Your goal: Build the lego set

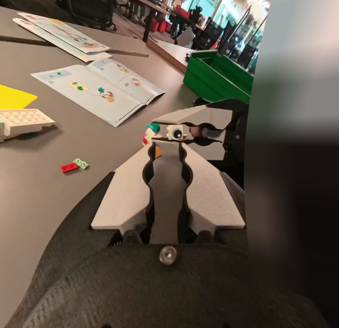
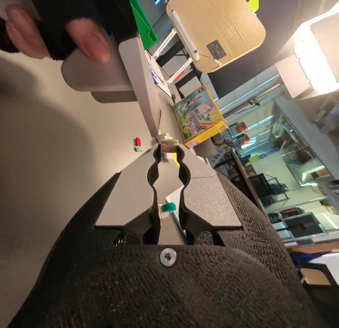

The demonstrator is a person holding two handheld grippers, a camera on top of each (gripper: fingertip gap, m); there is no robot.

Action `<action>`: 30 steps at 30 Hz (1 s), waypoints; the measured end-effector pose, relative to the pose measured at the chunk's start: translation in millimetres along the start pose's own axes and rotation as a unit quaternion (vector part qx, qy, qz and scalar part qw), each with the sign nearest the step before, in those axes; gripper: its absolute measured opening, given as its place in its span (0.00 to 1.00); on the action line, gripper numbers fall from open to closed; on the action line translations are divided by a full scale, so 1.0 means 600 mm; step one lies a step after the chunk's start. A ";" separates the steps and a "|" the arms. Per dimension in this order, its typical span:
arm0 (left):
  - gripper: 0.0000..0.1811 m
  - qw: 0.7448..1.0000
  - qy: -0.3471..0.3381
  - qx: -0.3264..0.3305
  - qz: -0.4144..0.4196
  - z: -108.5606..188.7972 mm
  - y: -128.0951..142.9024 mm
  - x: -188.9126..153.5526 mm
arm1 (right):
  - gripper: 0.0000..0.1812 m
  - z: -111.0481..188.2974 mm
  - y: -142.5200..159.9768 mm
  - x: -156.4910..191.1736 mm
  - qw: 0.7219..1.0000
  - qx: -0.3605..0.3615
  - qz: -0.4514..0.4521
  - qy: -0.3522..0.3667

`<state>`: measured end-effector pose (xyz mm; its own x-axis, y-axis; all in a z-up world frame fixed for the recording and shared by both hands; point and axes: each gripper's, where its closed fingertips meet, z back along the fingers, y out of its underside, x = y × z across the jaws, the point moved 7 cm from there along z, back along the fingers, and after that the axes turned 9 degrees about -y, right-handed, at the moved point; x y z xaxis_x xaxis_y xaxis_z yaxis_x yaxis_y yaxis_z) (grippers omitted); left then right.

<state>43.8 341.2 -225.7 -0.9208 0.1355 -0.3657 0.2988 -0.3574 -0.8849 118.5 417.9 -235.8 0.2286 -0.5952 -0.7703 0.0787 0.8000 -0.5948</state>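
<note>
Your left gripper point(image 1: 166, 144) is closest in the left wrist view: jaws parted w/ a clear gap, nothing between the fingers, tips sitting right under the eye brick. In the right wrist view it comes in from upper left, w/ your fingers point(image 2: 88, 42) wrapped on its body.

Your right gripper point(image 2: 167, 148) is clamped on the white eye brick point(image 1: 175, 132), pinched at the very tips, jaws only as wide as the brick. In the left wrist view it enters from the right, turned sideways, so the brick's printed eye faces that cam.

Just left of the brick, touching or nearly so (can't tell which), is the small model point(image 1: 152, 133): white body, teal top, red and pink bits, orange base part below. It's at the tips of both grippers, above the grey table point(image 1: 55, 199).

Farther left on the table: red plate point(image 1: 68, 167) w/ a pale green plate point(image 1: 81, 163) touching its end. Beyond, a white plate point(image 1: 23, 120) by a yellow sheet point(image 1: 14, 97), then the open instruction booklet point(image 1: 99, 91), more booklets point(image 1: 60, 34) behind. Green bin point(image 1: 218, 76) at the far right edge. Right wrist view shows the set box point(image 2: 199, 115) standing past the tips.
</note>
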 end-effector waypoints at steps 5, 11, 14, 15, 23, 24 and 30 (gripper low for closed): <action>0.14 1.000 -0.001 -0.003 -0.019 -0.002 0.000 -0.007 | 0.08 -0.005 0.005 0.008 0.998 0.031 0.049 0.002; 0.11 0.999 -0.007 0.013 -0.042 -0.009 0.004 -0.010 | 0.08 -0.008 0.001 0.020 0.994 0.040 0.102 0.002; 0.08 0.998 -0.010 0.032 -0.052 -0.012 0.010 -0.010 | 0.08 -0.008 0.000 0.025 0.993 0.033 0.116 -0.002; 0.08 0.998 -0.006 0.041 -0.049 -0.013 0.011 -0.009 | 0.08 -0.008 0.002 0.027 0.992 0.030 0.122 -0.006; 0.08 0.997 0.048 0.058 -0.011 -0.006 0.011 -0.005 | 0.08 -0.001 -0.003 0.029 0.991 0.004 0.137 -0.015; 0.08 0.997 0.057 0.057 -0.004 -0.006 0.011 -0.004 | 0.08 0.000 -0.003 0.029 0.991 0.000 0.135 -0.016; 0.08 0.996 0.063 0.058 -0.034 -0.003 0.012 -0.006 | 0.08 0.002 -0.005 0.031 0.991 -0.009 0.129 -0.022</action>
<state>49.5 339.6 -231.0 -0.8967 0.2760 -0.3461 0.1988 -0.4476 -0.8719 123.4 404.7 -247.9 0.2818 -0.3665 -0.8867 -0.0046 0.9236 -0.3833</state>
